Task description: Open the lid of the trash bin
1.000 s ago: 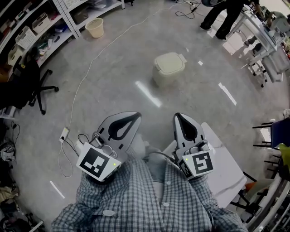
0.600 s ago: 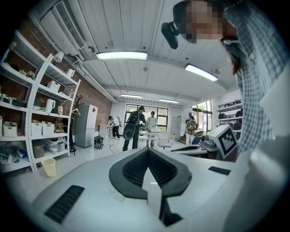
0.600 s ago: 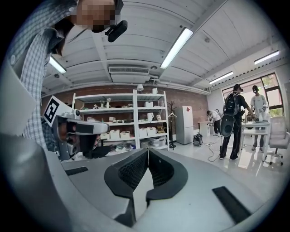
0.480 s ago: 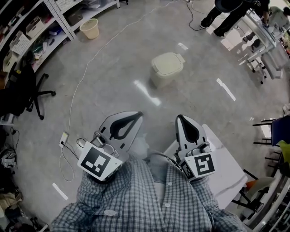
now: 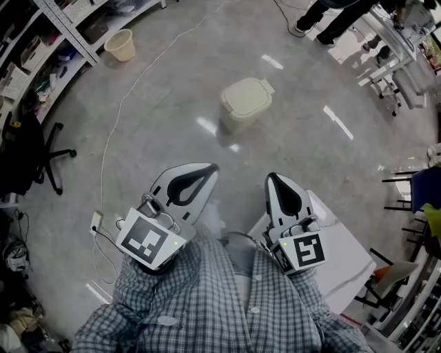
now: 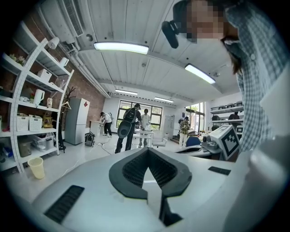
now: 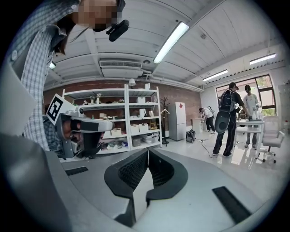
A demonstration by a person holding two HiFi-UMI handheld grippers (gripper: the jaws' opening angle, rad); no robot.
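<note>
The trash bin (image 5: pixel 244 103) is a pale cream tub standing on the grey floor well ahead of me, its lid down. My left gripper (image 5: pixel 211 167) and right gripper (image 5: pixel 269 176) are held close to my checked shirt, side by side, far short of the bin. Both point toward it with jaws closed and nothing between them. The left gripper view shows its shut black pads (image 6: pixel 131 168) against the room, and the right gripper view shows the same pads (image 7: pixel 131 171). Neither gripper view shows the bin.
A white cable (image 5: pixel 122 103) runs across the floor to a power strip (image 5: pixel 95 220) at my left. Shelving (image 5: pixel 48 34), a small yellow bucket (image 5: pixel 119 45) and an office chair (image 5: pixel 38 148) line the left. A white table (image 5: pixel 348 258) stands at my right. A person (image 5: pixel 324 14) stands beyond the bin.
The head view has swung a little, so the bin and bucket sit further left in the frame. Both grippers stay shut near my chest, hardly moved.
</note>
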